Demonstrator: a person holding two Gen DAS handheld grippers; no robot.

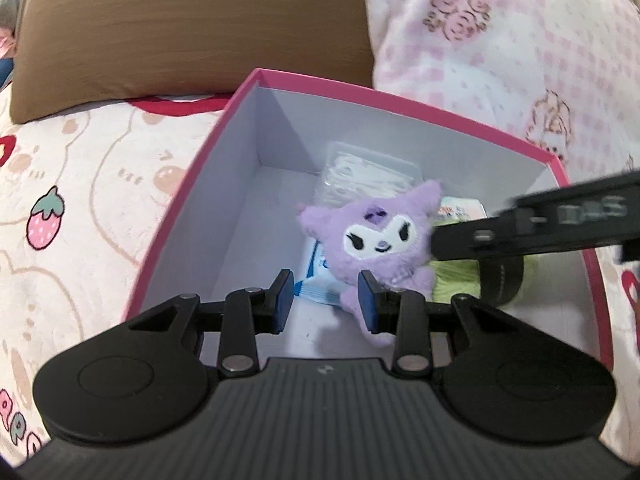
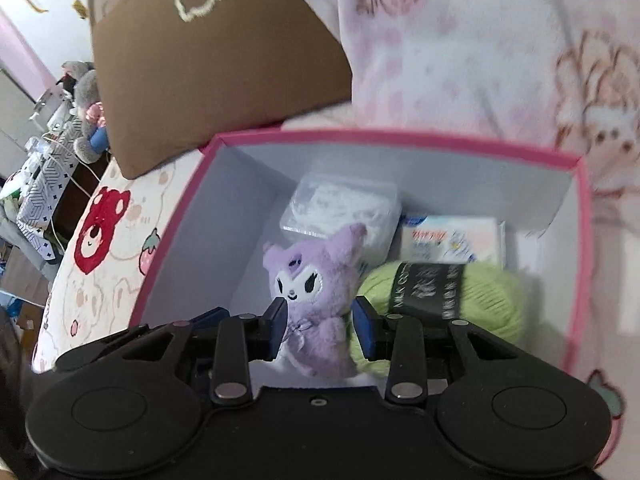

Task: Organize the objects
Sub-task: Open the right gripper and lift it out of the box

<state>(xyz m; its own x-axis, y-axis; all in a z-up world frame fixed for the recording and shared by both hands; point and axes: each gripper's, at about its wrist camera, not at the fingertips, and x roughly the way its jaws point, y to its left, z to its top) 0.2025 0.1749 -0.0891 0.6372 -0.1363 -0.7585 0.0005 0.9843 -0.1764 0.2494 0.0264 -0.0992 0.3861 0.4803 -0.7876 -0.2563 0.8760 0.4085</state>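
- The bed (image 1: 80,184), under a sheet printed with strawberries and bears, carries everything here.
- A pink floral quilt (image 1: 500,60) is bunched at the far right, and a brown pillow (image 1: 180,28) lies at the far left; both reach the box's far side.
- The box (image 2: 582,208), pink outside and white inside, stands open on the bed, near the middle of both views.
- A ball of green yarn (image 2: 492,300) with a black band lies in the box's near right part, touching the plush on its right.
- A clear plastic case (image 2: 344,204) with white contents sits against the far wall of the box, behind the plush's ears.
- A white packet (image 2: 452,240) with red lettering lies to the right of the case, behind the yarn.
- The purple plush (image 1: 376,240) sits in the middle of the box, face up, partly on a blue-and-white sachet (image 1: 316,276).
- The right tool (image 2: 320,326) reaches into the box from the right. Its fingers straddle the plush's lower body; the left pad looks to touch the fur, while the right pad seems just clear of it, so this does not read as a firm grip.
- The left tool (image 1: 326,304) hovers over the near part of the box, partly open and empty, the plush's foot just beyond its right pad.
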